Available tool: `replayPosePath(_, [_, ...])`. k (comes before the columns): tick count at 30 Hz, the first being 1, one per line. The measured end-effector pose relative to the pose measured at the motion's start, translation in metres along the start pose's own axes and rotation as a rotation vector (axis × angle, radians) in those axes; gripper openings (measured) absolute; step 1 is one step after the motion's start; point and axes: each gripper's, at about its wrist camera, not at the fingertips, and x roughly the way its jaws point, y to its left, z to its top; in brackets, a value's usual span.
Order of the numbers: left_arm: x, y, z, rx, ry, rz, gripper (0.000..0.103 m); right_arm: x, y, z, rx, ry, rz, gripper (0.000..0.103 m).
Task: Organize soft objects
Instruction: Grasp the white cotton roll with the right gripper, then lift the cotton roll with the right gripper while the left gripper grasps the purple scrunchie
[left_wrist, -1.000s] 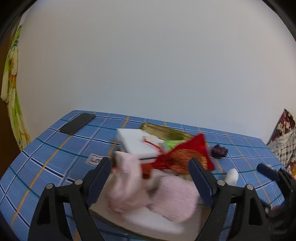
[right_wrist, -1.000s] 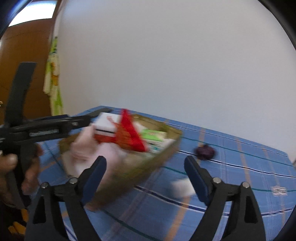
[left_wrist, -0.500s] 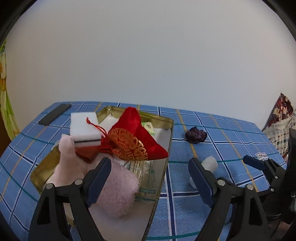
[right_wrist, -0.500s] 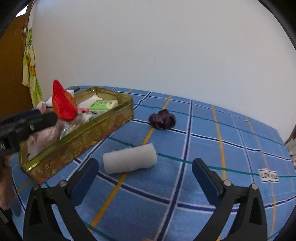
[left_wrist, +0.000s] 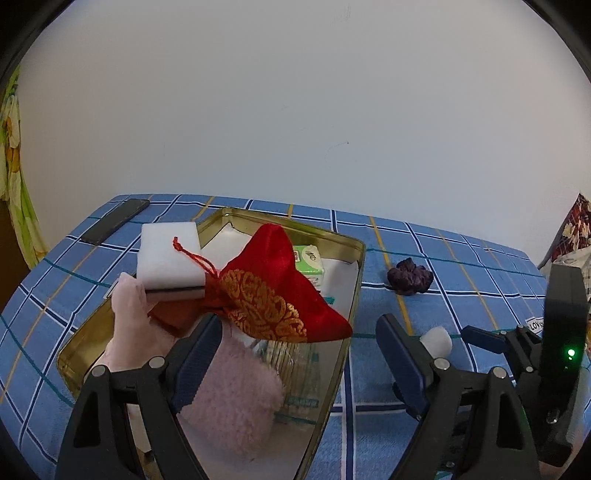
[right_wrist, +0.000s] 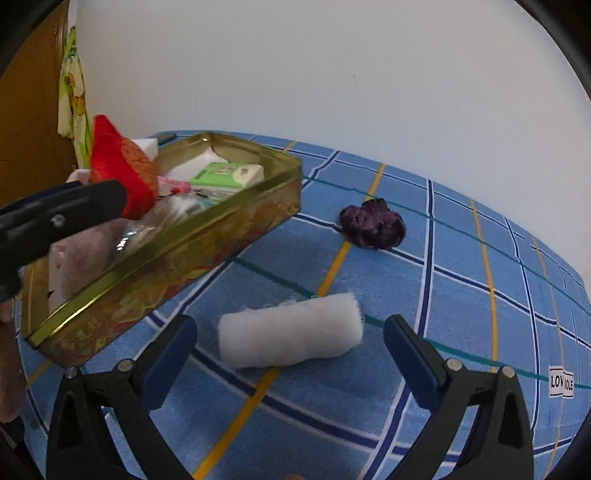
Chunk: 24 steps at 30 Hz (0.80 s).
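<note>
A gold tin (left_wrist: 355, 280) holds a red embroidered pouch (left_wrist: 273, 295), a white sponge block (left_wrist: 168, 254), a pink fluffy piece (left_wrist: 236, 402) and a green packet (left_wrist: 309, 260). My left gripper (left_wrist: 299, 354) hovers open over the tin's near right side with nothing between its pads. On the blue checked cloth lie a white fluffy roll (right_wrist: 290, 339) and a dark purple scrunchie (right_wrist: 371, 223). My right gripper (right_wrist: 290, 332) stands wide open with the roll just ahead between its fingers, and the pads are clear of it. The same tin (right_wrist: 221, 218) sits to its left.
A dark phone (left_wrist: 114, 221) lies at the cloth's far left corner. A floral cloth (right_wrist: 74, 99) hangs by the wooden door on the left, and patterned fabric (left_wrist: 574, 232) lies past the right edge. A white wall backs the table. A small label (right_wrist: 561, 380) is sewn on the cloth.
The right gripper swung away from the tin and came down over the white roll, its jaws wider than before. The left gripper shifted right along the tin, and the right gripper now shows at its side.
</note>
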Motion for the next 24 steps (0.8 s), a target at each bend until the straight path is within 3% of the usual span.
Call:
replayPosePath(1, [0.002, -0.001, 0.000, -0.001, 0.001, 0.001, 0.087, 0.003, -0.002, 0.002, 0.007, 0.005, 0.002, 0.100])
replayPosePath(3, [0.004, -0.004, 0.001, 0.005, 0.008, 0.002, 0.087, 0.009, -0.006, 0.003, 0.023, 0.034, 0.038, 0.083])
replayPosePath(4, [0.006, -0.006, 0.002, 0.009, 0.011, 0.000, 0.087, 0.013, -0.007, 0.003, 0.032, 0.050, 0.054, 0.080])
replayPosePath(7, [0.008, -0.015, 0.005, 0.031, 0.013, -0.001, 0.087, 0.010, -0.014, 0.002, 0.062, 0.036, 0.089, 0.079])
replayPosePath(10, [0.013, -0.026, 0.009, 0.050, 0.020, -0.001, 0.087, -0.001, -0.024, 0.001, 0.107, -0.015, 0.065, 0.079])
replayPosePath(16, [0.029, -0.069, 0.018, 0.134, 0.019, -0.006, 0.087, -0.026, -0.085, -0.008, 0.297, -0.104, -0.136, 0.079])
replayPosePath(24, [0.059, -0.127, 0.023, 0.224, 0.053, -0.055, 0.087, -0.047, -0.130, -0.027, 0.467, -0.141, -0.304, 0.079])
